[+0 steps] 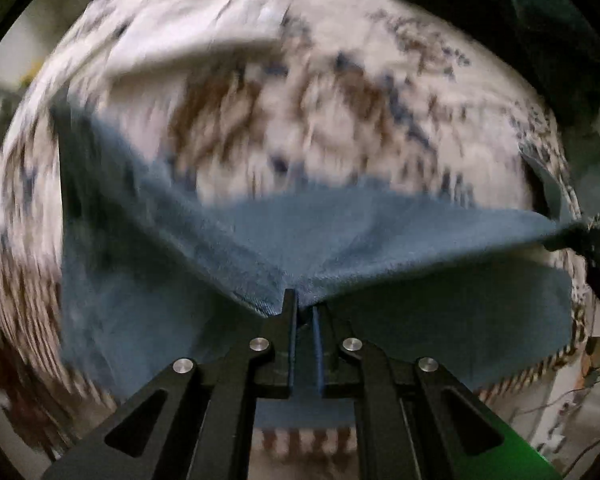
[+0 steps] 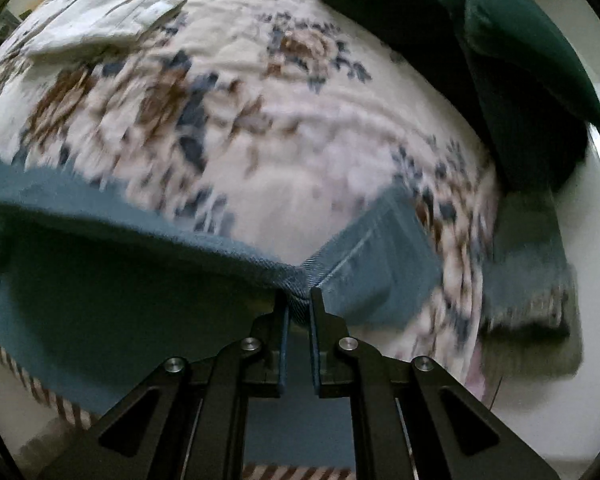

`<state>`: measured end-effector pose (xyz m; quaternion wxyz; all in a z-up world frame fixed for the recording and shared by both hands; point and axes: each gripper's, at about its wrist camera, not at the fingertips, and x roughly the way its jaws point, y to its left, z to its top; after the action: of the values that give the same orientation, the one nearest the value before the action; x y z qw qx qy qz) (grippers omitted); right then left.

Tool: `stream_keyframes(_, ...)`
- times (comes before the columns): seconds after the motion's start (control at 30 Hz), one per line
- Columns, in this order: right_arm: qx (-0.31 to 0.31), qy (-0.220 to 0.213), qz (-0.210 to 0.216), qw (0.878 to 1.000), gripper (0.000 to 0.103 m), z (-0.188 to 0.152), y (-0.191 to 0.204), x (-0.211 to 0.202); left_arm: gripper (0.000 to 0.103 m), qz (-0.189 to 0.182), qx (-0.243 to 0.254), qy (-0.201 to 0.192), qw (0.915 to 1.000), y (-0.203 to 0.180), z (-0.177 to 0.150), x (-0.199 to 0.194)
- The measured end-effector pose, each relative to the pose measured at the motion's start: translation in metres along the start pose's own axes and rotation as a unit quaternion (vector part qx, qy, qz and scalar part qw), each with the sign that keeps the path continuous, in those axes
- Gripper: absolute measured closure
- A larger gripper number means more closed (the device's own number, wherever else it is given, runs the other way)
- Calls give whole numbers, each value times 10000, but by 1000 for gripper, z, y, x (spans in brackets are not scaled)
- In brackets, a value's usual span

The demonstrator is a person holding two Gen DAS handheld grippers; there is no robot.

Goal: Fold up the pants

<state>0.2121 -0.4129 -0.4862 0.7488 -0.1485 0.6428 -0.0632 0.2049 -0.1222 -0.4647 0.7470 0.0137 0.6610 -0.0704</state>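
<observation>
The blue denim pants (image 1: 284, 236) hang lifted above a floral bedspread (image 1: 284, 112). My left gripper (image 1: 302, 300) is shut on the pants' edge; the cloth stretches taut from it to the right, where the right gripper (image 1: 592, 236) holds the other corner at the frame edge. In the right wrist view my right gripper (image 2: 300, 294) is shut on a hem corner of the pants (image 2: 140, 280), and the cloth runs left from it. A loose flap (image 2: 380, 256) hangs to the right. Both views are motion-blurred.
The floral bedspread (image 2: 260, 120) covers the bed below. A dark green cloth pile (image 2: 480, 40) lies at the far right, also in the left wrist view (image 1: 500, 28). A grey-blue folded cloth (image 2: 528, 280) sits at the bed's right edge. Cables (image 1: 560, 400) lie beside the bed.
</observation>
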Motion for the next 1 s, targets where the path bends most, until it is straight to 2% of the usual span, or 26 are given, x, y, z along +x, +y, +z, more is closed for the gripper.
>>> stream_keyframes(0.1, -106, 216, -48, 9997, 94, -52, 23, 9, 99, -53, -211, 315, 9993, 11, -44, 28)
stream_keyframes(0.23, -395, 575, -27, 9976, 94, -113, 60, 43, 99, 33, -287, 634, 9976, 21, -78, 77)
stream_keyframes(0.33, -624, 801, -92, 9948, 93, -138, 81, 70, 98, 57, -320, 924, 9952, 25, -91, 109)
stream_keyframes(0.4, -605, 980, -125, 9933, 92, -147, 88, 88, 97, 66, -363, 924, 9950, 27, -94, 111)
stream_keyframes(0.43, -551, 1054, -96, 9929, 84, -149, 89, 92, 97, 104, -361, 953, 9947, 27, -95, 106)
stream_keyframes(0.47, -433, 1183, 20, 9920, 77, -150, 89, 97, 92, 105, -388, 966, 9945, 27, -95, 100)
stream_keyframes(0.5, -314, 1282, 189, 9911, 58, -151, 87, 98, 87, 60, -447, 946, 9945, 29, -97, 92)
stream_keyframes(0.53, -141, 1327, 423, 9902, 35, -153, 85, 94, 69, 33, -491, 948, 9943, 31, -99, 84)
stream_keyframes(0.57, -29, 1333, 582, 9894, 19, -152, 82, 89, 45, 23, -527, 950, 9941, 32, -101, 75)
stream_keyframes(0.6, 123, 1373, 790, 9873, 4, -154, 79, 83, 31, 22, -556, 904, 9943, 34, -103, 68)
stream_keyframes(0.63, 277, 1389, 958, 9853, 4, -156, 75, 76, 6, 8, -582, 824, 9949, 35, -104, 57)
stream_keyframes(0.67, 514, 1376, 1198, 9819, 4, -160, 69, 67, 2, 9, -584, 787, 9952, 35, -105, 52)
stream_keyframes(0.73, 1108, 1285, 1542, 9734, 4, -167, 51, 48, 2, 196, -636, 643, 9957, 32, -101, 38)
stream_keyframes(0.8, 1675, 1162, 1690, 9643, 4, -168, 30, 35, 2, 436, -553, 475, 9964, 23, -91, 36)
stream_keyframes(0.9, 2421, 956, 1469, 9543, 4, -157, -4, 33, 2, 847, -463, 313, 9948, 5, -64, 46)
stream_keyframes(1.0, 2879, 885, 1175, 9463, 5, -123, -37, 61, 2, 1020, -483, 223, 9934, -14, -35, 62)
